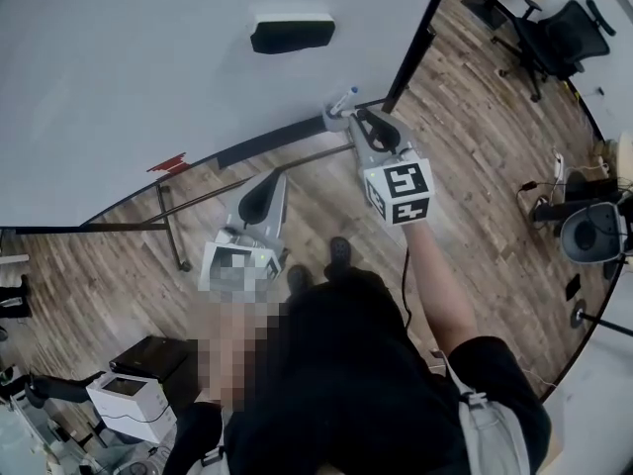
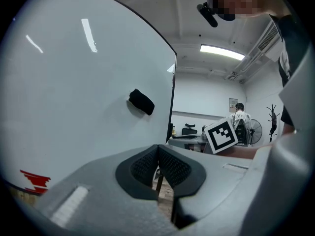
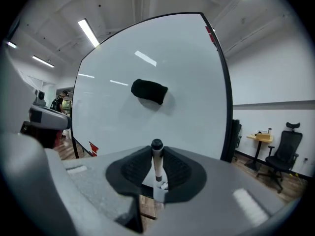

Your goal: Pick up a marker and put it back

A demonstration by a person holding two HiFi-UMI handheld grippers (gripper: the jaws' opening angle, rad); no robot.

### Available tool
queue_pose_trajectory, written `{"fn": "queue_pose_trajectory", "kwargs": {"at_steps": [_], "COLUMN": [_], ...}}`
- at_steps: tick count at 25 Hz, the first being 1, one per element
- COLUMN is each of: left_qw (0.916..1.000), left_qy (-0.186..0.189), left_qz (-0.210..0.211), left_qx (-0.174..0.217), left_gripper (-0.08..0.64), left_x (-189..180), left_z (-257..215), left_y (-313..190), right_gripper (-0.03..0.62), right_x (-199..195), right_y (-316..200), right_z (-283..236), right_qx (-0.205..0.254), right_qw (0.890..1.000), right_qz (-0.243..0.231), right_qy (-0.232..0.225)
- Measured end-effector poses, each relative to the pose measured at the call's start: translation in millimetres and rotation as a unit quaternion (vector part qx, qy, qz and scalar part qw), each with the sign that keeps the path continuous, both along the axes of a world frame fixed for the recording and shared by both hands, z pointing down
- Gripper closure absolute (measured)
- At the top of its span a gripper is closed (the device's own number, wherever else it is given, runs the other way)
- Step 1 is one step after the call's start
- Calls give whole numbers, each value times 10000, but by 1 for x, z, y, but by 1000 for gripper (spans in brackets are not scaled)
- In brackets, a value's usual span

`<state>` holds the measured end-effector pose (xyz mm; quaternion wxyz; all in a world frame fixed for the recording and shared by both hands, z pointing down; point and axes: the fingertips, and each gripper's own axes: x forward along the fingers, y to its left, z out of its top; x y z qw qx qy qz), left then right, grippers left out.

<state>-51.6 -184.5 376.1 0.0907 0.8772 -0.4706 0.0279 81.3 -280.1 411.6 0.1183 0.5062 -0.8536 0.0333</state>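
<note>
Here the right gripper (image 3: 156,170) is clamped on a marker (image 3: 157,162), its ribbed black pads pressed against both sides of the white barrel. The marker stands upright between the jaws, dark cap uppermost, and pokes out past the gripper's nose. In the head view the marker sits in front of the lower right corner of the whiteboard (image 1: 148,67), close to the dark ledge (image 1: 277,139) along the board's bottom edge; whether it touches either I cannot tell. A black eraser (image 1: 292,34) clings to the board higher up, well apart from the marker. Some red marks (image 3: 92,148) show near the board's lower left corner. The left gripper (image 2: 157,165) holds nothing: its two pads meet in the middle. It hangs lower and to the left of the right one, over the wooden floor (image 1: 465,117).
</note>
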Motion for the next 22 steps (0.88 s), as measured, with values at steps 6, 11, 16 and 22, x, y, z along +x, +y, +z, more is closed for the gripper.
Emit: {"fn": "queue_pose_trajectory", "kwargs": {"at_steps": [6, 11, 16, 22], "left_qw": [9992, 9971, 9942, 9924], "left_qy": [-41, -88, -119, -144], "left_qz": [-395, -740, -1045, -1198], "left_qx": [-51, -127, -230, -257], "left_gripper": [549, 549, 549, 549], "left_x": [-5, -15, -25, -27], "left_z": [2, 7, 15, 17], "left_y": [-8, -11, -13, -15], "right_gripper": [517, 517, 517, 517], "right_x": [-9, -16, -14, -14], "right_y": [-33, -55, -72, -77], "right_z": [27, 54, 77, 100], "right_qx": [-145, -313, -341, -457], "right_qw": [9992, 9977, 9969, 9940], "right_qz": [-324, -510, -548, -659], "right_qy": [157, 325, 460, 741]}}
